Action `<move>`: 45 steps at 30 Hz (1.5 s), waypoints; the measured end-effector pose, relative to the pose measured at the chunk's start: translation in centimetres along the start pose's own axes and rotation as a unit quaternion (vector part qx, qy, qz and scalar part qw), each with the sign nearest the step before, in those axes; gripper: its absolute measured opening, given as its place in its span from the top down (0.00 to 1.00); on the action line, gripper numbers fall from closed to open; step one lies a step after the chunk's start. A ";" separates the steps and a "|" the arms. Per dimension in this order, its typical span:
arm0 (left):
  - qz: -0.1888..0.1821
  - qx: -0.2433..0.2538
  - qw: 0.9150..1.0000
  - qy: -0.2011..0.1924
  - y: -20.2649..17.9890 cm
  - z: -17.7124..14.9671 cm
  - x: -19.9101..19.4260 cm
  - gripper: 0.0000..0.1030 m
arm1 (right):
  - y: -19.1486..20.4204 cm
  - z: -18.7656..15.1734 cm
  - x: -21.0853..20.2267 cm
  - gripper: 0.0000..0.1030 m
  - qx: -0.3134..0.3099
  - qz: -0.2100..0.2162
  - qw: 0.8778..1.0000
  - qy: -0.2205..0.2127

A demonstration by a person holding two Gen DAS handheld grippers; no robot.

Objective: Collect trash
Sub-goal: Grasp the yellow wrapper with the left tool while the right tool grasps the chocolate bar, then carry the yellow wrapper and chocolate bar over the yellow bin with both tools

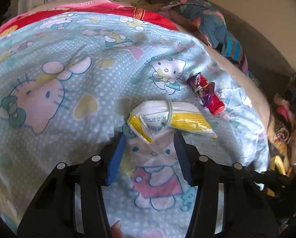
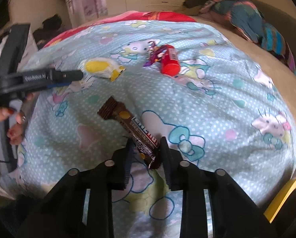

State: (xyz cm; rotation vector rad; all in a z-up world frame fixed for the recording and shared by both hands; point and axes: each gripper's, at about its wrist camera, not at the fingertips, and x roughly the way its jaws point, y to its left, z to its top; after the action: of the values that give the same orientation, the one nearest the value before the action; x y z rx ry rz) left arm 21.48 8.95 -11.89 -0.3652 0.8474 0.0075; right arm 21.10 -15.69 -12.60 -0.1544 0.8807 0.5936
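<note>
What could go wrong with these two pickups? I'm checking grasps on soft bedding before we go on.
1. The right gripper straddles only the near end of the brown snack wrapper; the far end may droop or slide out.
2. The left gripper sits just short of the yellow-and-white packet, so it may pinch the cartoon-print blanket instead.
3. The red tube lies against the purple wrapper; pulling one could drag the other.

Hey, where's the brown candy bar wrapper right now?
In the right wrist view, the brown candy bar wrapper lies on the cartoon-cat bedsheet, its near end between the right hand-held gripper's jaws.
</note>
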 end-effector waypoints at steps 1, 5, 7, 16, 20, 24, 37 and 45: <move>0.004 0.006 1.000 0.000 -0.1 0.1 0.2 0.58 | -0.2 0.0 -0.2 0.79 0.009 0.002 1.000 -0.004; 0.022 0.035 0.999 -0.002 -0.6 0.7 1.1 0.58 | -0.7 -0.3 -1.6 0.80 0.034 0.012 0.999 -0.023; 0.030 0.047 0.998 -0.002 -0.9 1.0 1.4 0.58 | -0.7 -0.6 -2.3 0.80 0.038 0.015 0.999 -0.030; 0.019 0.079 0.997 0.007 -1.5 2.0 2.3 0.74 | -1.6 -1.6 -4.6 0.82 0.074 0.026 0.996 -0.049; 0.007 0.082 0.997 0.006 -2.0 1.8 2.0 0.88 | -2.1 -1.7 -5.1 0.82 0.083 0.022 0.995 -0.054; -0.009 0.077 0.997 -0.002 -2.6 1.2 1.2 0.94 | -2.2 -2.1 -5.8 0.82 0.086 0.019 0.994 -0.058; -0.081 0.099 0.991 -0.037 -7.6 -0.2 -3.5 0.95 | -4.0 -3.1 -8.6 0.82 0.112 0.003 0.990 -0.081; -0.125 0.129 0.983 -0.048 -11.3 -1.2 -6.2 0.96 | -5.9 -4.1 -10.4 0.82 0.137 -0.011 0.986 -0.092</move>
State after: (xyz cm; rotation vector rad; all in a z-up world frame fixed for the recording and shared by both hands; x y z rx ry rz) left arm 18.18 -1.12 -4.53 -0.2238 0.6922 -0.3131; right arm 16.53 -26.49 -7.93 0.1376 0.7710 0.4526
